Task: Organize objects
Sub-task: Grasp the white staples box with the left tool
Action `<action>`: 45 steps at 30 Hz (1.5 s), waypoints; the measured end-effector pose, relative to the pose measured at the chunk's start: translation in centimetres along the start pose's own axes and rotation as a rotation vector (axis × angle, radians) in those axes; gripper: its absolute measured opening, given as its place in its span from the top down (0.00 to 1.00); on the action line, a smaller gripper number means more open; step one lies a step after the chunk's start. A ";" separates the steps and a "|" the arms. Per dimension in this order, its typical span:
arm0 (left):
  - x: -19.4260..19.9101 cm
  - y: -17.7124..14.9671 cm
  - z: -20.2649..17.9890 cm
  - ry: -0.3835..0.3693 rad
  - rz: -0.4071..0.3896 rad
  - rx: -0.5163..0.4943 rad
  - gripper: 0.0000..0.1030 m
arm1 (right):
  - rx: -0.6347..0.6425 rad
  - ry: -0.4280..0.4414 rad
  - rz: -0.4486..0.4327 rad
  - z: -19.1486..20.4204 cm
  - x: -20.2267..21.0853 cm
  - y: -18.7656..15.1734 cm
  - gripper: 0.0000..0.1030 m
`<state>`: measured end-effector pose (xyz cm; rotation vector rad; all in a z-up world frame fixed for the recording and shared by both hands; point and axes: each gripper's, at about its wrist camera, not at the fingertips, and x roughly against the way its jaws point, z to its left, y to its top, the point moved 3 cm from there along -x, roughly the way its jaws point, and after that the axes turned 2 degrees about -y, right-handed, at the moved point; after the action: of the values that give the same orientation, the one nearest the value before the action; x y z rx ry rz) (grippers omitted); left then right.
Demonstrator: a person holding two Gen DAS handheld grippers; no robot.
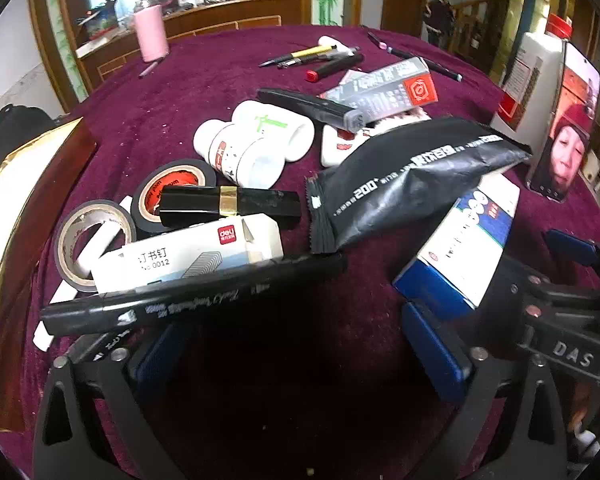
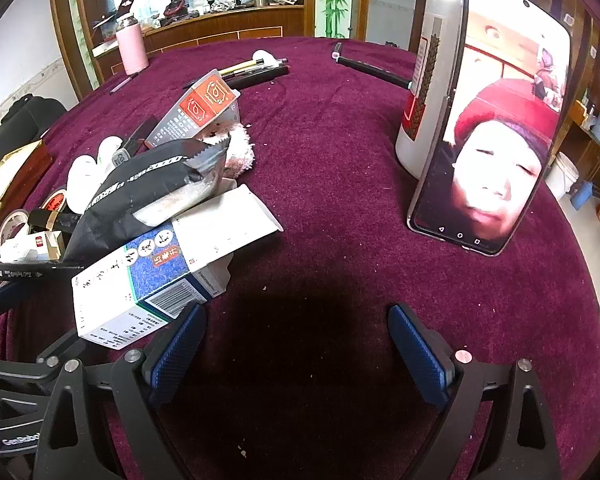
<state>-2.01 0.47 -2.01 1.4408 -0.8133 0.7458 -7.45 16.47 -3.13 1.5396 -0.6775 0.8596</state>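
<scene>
Left gripper (image 1: 300,344) and right gripper (image 2: 296,344), jaws apart and empty, flank the blue-and-white box (image 2: 148,280); black marker (image 1: 192,300) lies left of it

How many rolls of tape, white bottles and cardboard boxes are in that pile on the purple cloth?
Tape rolls: 2, one black, one grey
Small white bottles: 2
Cardboard boxes: 3, staples, blue-and-white, grey-and-orange
Total: 7
</scene>
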 end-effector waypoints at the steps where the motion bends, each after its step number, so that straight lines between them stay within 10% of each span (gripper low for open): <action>1: 0.4 0.1 -0.1 -0.009 -0.012 -0.008 0.19 | -0.005 0.004 -0.001 -0.1 0.7 -0.2 0.08; 20: 10.5 -2.9 3.2 0.105 -0.200 -0.047 0.19 | 0.025 0.171 -0.314 2.9 13.6 -3.9 0.08; 45: 5.6 -2.0 7.2 0.007 -0.083 -0.105 0.19 | 0.138 0.261 -0.320 6.2 10.8 -3.2 0.08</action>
<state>2.46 -6.97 1.43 1.3687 -0.7720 0.6358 2.11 11.36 3.74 1.5687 -0.1785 0.8550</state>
